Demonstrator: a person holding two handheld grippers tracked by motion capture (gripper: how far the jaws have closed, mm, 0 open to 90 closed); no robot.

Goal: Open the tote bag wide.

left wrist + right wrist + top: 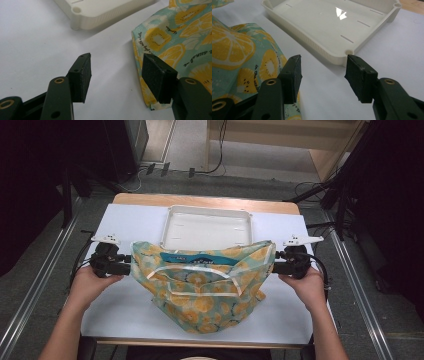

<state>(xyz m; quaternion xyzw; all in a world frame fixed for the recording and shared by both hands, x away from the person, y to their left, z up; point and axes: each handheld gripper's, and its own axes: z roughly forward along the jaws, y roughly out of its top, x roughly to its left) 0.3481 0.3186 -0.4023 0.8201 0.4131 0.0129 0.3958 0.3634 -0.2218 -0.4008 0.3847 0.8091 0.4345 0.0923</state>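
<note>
Fruit-print fabric bag (202, 287) at table centre on white sheet (120, 305), mouth open, near edge of white tray (207, 227) just behind. Left gripper (115, 75) at bag's left corner, jaws wide, nothing clamped, cloth beside one pad. Right gripper (323, 77) at bag's right corner, jaws apart, empty, bare sheet between pads.

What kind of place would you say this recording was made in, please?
Probably a lab or recording workspace: a white-covered table between metal rails, cables trailing on the floor, with only a white tray and fruit-print bag laid out.
</note>
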